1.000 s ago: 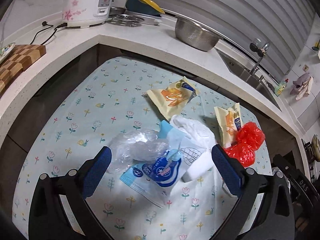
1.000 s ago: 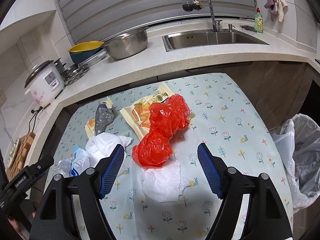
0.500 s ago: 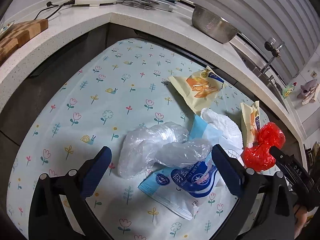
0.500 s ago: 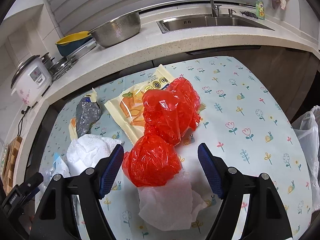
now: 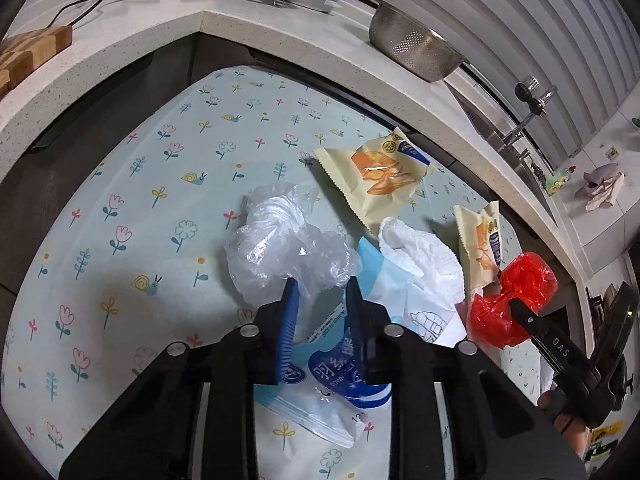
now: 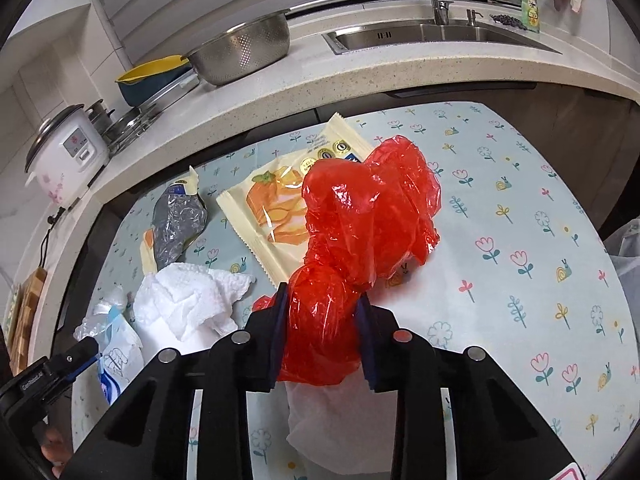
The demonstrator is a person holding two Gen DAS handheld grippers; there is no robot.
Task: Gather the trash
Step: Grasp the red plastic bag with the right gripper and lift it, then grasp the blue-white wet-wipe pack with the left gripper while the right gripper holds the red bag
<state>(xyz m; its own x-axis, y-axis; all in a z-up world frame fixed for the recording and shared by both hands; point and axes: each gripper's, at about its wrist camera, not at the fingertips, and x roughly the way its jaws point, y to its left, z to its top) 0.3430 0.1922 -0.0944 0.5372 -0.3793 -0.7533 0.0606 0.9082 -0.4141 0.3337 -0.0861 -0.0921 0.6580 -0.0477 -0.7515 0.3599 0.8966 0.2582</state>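
Note:
My left gripper (image 5: 320, 292) is shut on the near edge of a crumpled clear plastic bag (image 5: 280, 244) on the flowered tablecloth (image 5: 140, 200). A blue and white wet-wipe packet (image 5: 340, 364) lies under the jaws. My right gripper (image 6: 322, 304) is shut on the lower lump of a red plastic bag (image 6: 360, 220), also seen in the left wrist view (image 5: 516, 296). A white paper towel (image 6: 340, 432) lies beneath it. Other trash: crumpled white tissue (image 6: 188, 300), two yellow snack wrappers (image 5: 380, 172) (image 5: 484, 240).
A stone counter wraps the table with a steel colander (image 6: 244, 52), rice cooker (image 6: 64, 152), sink (image 6: 432, 36) and wooden board (image 5: 28, 52). A lined trash bin edge (image 6: 628, 248) shows at the far right.
Both grippers moved down and forward and went from open to shut: the left on the clear plastic bag, the right on the red plastic bag.

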